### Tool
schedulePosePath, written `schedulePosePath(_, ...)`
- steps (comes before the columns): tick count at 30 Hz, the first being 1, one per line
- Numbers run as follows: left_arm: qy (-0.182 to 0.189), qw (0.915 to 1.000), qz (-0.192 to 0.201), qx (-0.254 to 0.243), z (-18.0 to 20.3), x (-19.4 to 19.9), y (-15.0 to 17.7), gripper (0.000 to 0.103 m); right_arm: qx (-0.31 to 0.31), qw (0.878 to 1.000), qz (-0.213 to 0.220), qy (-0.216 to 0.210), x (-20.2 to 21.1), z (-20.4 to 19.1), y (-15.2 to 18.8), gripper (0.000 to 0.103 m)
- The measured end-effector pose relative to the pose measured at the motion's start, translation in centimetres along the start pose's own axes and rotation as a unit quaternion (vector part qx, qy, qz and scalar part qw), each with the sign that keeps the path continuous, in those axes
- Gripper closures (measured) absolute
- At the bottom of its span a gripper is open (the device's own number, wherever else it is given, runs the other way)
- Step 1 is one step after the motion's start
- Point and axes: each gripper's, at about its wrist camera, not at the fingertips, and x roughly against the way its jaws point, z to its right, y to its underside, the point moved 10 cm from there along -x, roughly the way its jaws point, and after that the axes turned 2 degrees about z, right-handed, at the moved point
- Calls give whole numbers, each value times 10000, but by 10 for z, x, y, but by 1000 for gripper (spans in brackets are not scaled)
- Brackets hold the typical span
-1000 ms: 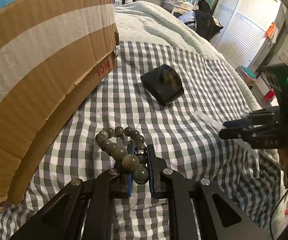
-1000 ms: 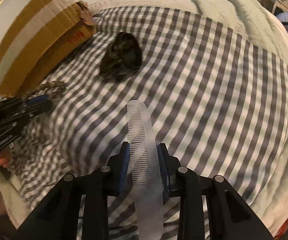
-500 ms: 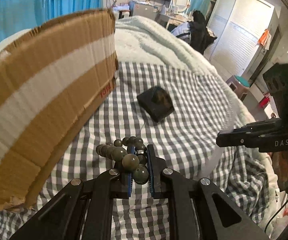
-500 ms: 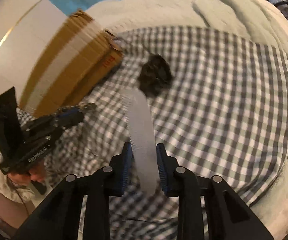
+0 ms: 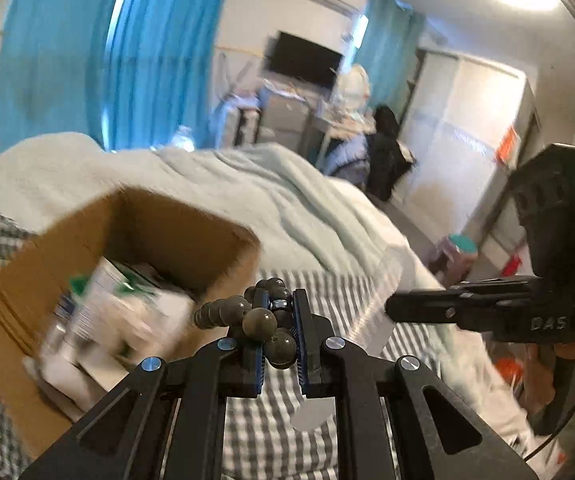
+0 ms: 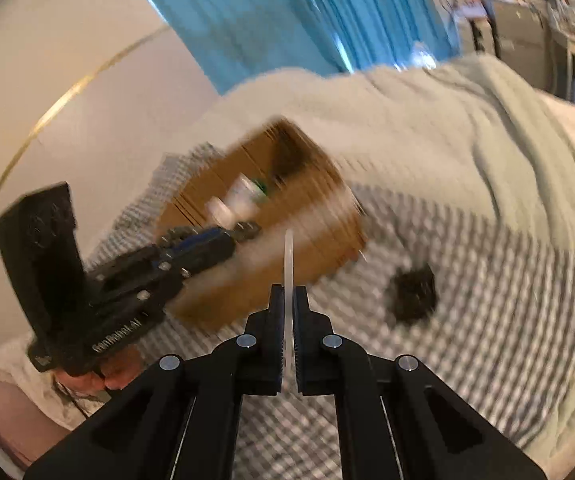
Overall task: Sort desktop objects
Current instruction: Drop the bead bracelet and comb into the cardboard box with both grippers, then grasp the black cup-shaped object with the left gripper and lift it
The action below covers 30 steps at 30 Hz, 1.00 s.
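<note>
The string of dark olive round beads (image 5: pixel 265 320) bunches between the pads of the left hand-held gripper (image 5: pixel 279 334), clamped above the near right corner of the open brown cardboard box (image 5: pixel 15 320) (white packets inside). The right hand-held gripper (image 6: pixel 287 332), its jaws just closed, pinches the clear plastic comb (image 6: pixel 288 256) edge-on. A small black object (image 6: pixel 413 292) lies on the grey checked bedsheet (image 6: pixel 507 300), right of the box.

Wide bed (image 6: pixel 507 360) spread with a grey-and-white checked cloth (image 6: pixel 487 280), blurred in both views. Farther back, a rumpled pale green fleecy blanket (image 6: pixel 467 128) heaped over the bed. On the checked cloth: an open brown cardboard box (image 5: pixel 19 312) holding blurred white packages, and well apart from it a small dark rounded object (image 6: pixel 413 292), too blurred to identify.
</note>
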Motion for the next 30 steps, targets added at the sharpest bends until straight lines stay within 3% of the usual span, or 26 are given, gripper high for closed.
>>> schedulePosePath(2, -90, 9999, 41, 106, -16, 8, -16, 91, 157, 9997, 124, -120, 0, -22, -24, 100)
schedulePosePath(5, -665, 9978, 14, 57, -51, 16, -30, 91, 368, 9988, 253, -199, -17, -48, -57, 100)
schedulePosePath(11, -1543, 9836, -431, 826, -132, 7, -8, 90, 453, 9975, 541, -103, -66, -60, -87, 99)
schedulePosePath(12, -1633, 9816, -486, 865, -139, 5, -4, 89, 471, 9975, 530, -36, -72, -59, -88, 94)
schedulePosePath(13, -1718, 9791, -582, 918, -145, 3, 3, 82, 494, 9974, 505, 170, -79, -52, -88, 84)
schedulePosePath(14, -1748, 9769, -720, 992, -151, 1, 11, 74, 496, 9969, 484, 372, -82, -46, -86, 49)
schedulePosePath(15, -1729, 9748, -879, 1099, -156, -2, 18, 51, 490, 9962, 454, 564, -83, -38, -83, 20)
schedulePosePath(16, -1724, 9719, -1011, 1247, -159, -4, 25, 34, 493, 9952, 513, 674, -79, -30, -78, 18)
schedulePosePath(18, -1682, 9699, -986, 1460, -159, -5, 30, 31, 539, 9947, 423, 767, -73, -17, -65, 18)
schedulePosePath(21, -1671, 9699, -1002, 1461, -152, -2, 33, 30, 637, 9854, 183, 1570, -46, 21, -33, 18)
schedulePosePath(25, -1549, 9806, -784, 914, -115, 4, 18, 27, 441, 9759, -218, 2126, -13, 57, 11, 18)
schedulePosePath(27, -1289, 9879, -660, 557, -82, 7, 11, 20, 351, 9710, -307, 2345, 8, 71, 33, 18)
schedulePosePath(30, -825, 9947, -573, 231, -31, 5, 11, 18, 188, 9666, -298, 2537, 30, 85, 53, 14)
